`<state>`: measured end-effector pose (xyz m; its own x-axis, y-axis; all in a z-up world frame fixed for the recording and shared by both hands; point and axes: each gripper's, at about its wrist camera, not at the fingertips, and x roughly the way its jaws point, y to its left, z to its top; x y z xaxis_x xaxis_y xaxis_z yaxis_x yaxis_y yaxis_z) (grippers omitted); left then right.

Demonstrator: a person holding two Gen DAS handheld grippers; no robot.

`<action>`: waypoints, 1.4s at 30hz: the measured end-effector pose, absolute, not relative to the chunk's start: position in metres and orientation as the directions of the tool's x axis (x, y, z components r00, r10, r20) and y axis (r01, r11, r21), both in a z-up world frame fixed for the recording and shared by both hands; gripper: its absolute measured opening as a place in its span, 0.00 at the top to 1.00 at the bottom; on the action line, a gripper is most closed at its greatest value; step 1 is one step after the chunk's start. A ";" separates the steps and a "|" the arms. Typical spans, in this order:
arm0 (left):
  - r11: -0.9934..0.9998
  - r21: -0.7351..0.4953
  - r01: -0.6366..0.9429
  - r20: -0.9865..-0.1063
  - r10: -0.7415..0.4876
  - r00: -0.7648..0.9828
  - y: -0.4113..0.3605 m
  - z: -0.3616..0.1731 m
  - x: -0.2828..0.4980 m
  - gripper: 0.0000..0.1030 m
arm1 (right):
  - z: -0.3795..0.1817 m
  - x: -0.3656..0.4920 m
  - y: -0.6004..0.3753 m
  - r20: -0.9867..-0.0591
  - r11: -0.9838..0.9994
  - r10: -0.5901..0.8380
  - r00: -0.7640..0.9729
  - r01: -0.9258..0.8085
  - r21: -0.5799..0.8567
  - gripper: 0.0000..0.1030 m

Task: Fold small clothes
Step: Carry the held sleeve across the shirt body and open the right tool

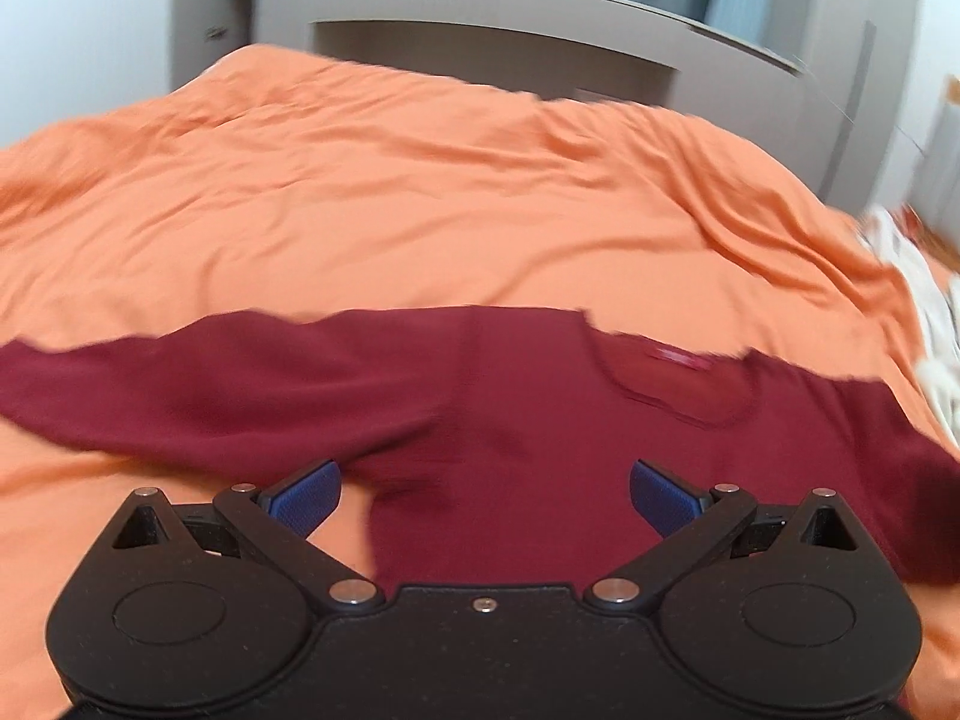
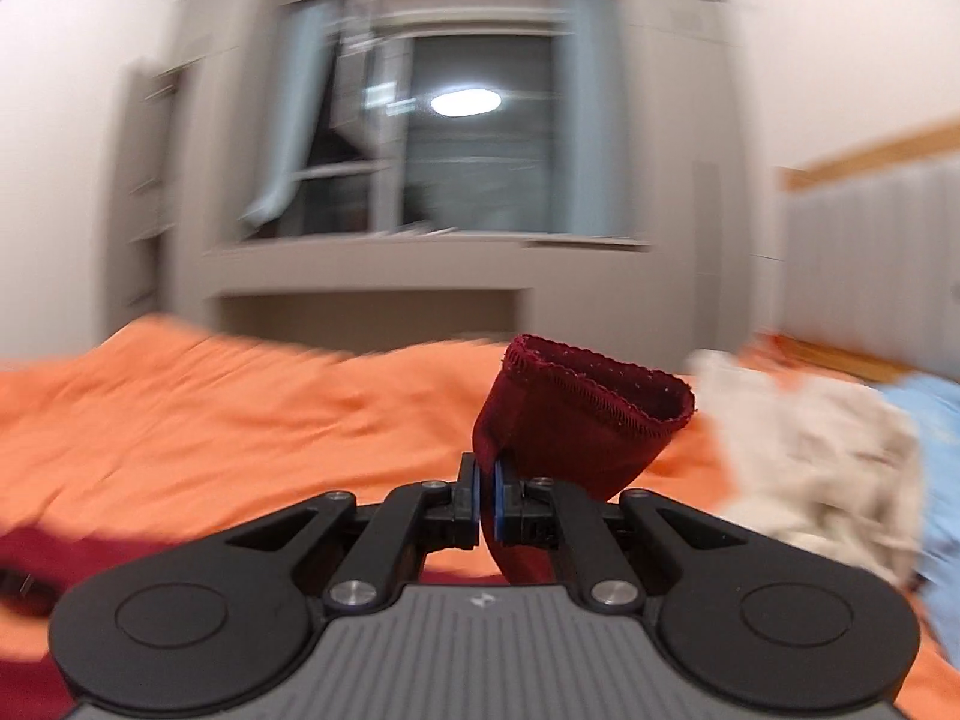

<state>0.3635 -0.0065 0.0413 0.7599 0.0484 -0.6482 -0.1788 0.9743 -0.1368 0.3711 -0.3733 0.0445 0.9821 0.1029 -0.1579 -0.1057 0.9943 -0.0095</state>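
Observation:
A dark red long-sleeved shirt (image 1: 540, 408) lies spread on the orange bedsheet (image 1: 360, 210), one sleeve stretched to the left, neckline with a label toward the right. My left gripper (image 1: 485, 498) is open, its blue pads just above the shirt's body, holding nothing. In the right wrist view my right gripper (image 2: 487, 501) is shut on a cuff end of the dark red shirt (image 2: 576, 414), lifted above the bed; the hemmed opening stands up past the fingers. More red cloth (image 2: 36, 546) shows at lower left.
A heap of cream clothing (image 2: 810, 456) and a light blue item (image 2: 930, 468) lie at the right of the bed; the cream heap also shows in the left wrist view (image 1: 924, 324). A window with a grey ledge (image 2: 420, 240) and a padded headboard (image 2: 870, 252) stand beyond.

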 end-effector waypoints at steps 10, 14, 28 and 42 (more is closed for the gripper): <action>0.904 -0.235 -0.356 -0.637 0.134 0.759 0.077 0.037 0.356 0.00 | -0.009 0.369 -0.223 -0.369 0.839 0.345 0.863 -0.460 -0.292 0.95; 0.904 -0.232 -0.359 -0.644 0.134 0.753 0.082 0.031 0.355 0.00 | -0.028 0.360 -0.201 -0.435 0.792 0.375 0.818 -0.527 -0.308 0.95; 0.942 -0.305 -0.139 -0.600 -0.077 0.796 0.055 0.017 0.366 0.00 | -0.013 0.334 -0.261 -0.465 0.809 0.438 0.769 -0.563 -0.170 0.15; 0.998 -0.043 -0.047 -0.735 0.000 0.678 -0.014 -0.029 0.397 0.00 | -0.040 0.414 -0.452 -0.454 0.985 0.049 0.890 0.032 0.171 0.20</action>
